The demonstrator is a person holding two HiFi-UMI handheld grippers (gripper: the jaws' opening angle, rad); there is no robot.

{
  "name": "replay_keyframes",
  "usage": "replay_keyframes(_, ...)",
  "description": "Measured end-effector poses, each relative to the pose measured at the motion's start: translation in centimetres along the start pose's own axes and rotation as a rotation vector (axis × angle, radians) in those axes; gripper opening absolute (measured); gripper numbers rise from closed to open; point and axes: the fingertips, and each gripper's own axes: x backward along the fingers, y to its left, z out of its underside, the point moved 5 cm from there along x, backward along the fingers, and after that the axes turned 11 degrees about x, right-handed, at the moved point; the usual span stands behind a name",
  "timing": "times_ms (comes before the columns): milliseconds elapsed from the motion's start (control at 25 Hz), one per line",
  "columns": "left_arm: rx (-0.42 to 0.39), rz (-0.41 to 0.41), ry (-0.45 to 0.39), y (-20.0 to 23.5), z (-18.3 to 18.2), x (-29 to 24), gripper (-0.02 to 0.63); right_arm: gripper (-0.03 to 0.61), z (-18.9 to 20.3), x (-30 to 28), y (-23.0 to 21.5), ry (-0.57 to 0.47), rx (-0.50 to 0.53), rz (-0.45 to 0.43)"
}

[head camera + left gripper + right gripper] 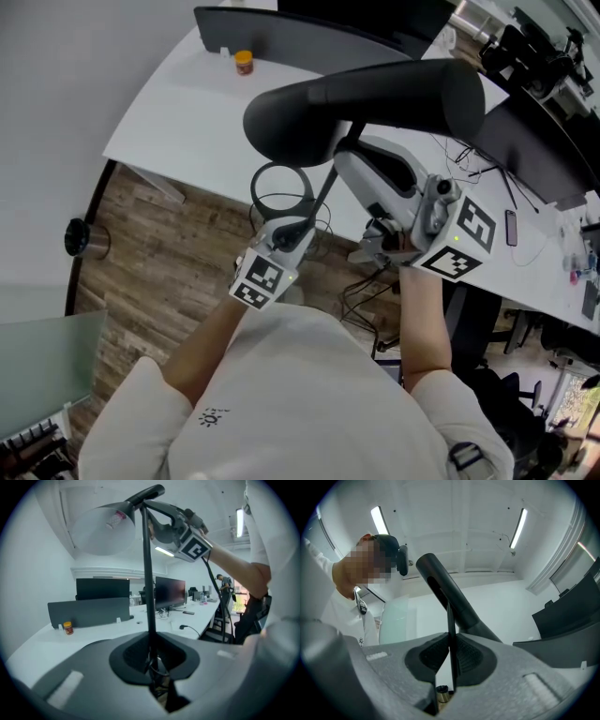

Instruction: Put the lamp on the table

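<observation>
The lamp [375, 98] is black. It has a long, fat, round top that lies sideways across the upper middle of the head view. A thin black pole [148, 573] runs down from it, and a thin black ring [281, 166] sits near the pole's low end. The lamp is up in the air. The white, curved table [187, 131] fills the upper left.

A small orange-lidded jar [244, 62] stands near the table's [187, 141] far edge, just in front of a dark grey divider panel [291, 39], while a dark phone [511, 227] and loose black cables [473, 155] lie toward its right end, above wood-plank floor [159, 272].
</observation>
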Motion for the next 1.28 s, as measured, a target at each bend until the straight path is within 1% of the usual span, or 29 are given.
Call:
replay_keyframes(280,-0.008,0.037,0.019,3.7,-0.3,-1.4,0.041,0.041,1.3,-2.1,-3.1,0.008,0.001,0.039)
replay_keyframes(400,-0.018,0.048,0.021,4.5,-0.4,-1.5,0.041,0.041,1.5,-2.5,-3.4,0.004,0.008,0.051)
replay_keyframes(480,-0.025,0.058,0.016,5.5,-0.9,-1.9,0.041,0.041,1.4,-2.9,-4.2,-0.001,0.018,0.057)
replay_keyframes(680,-0.036,0.086,0.029,9.7,-2.5,-4.0,0.041,0.041,1.9,-5.0,-8.4,-0.005,0.017,0.099)
replay_keyframes(960,-0.050,0.122,0.036,13.5,-4.0,-5.9,0.040,0.041,2.1,-7.2,-11.4,0.006,0.036,0.134)
replay_keyframes(1280,-0.061,0.195,0.041,17.1,-5.1,-7.5,0.040,0.043,2.6,-9.3,-14.5,0.010,0.045,0.211)
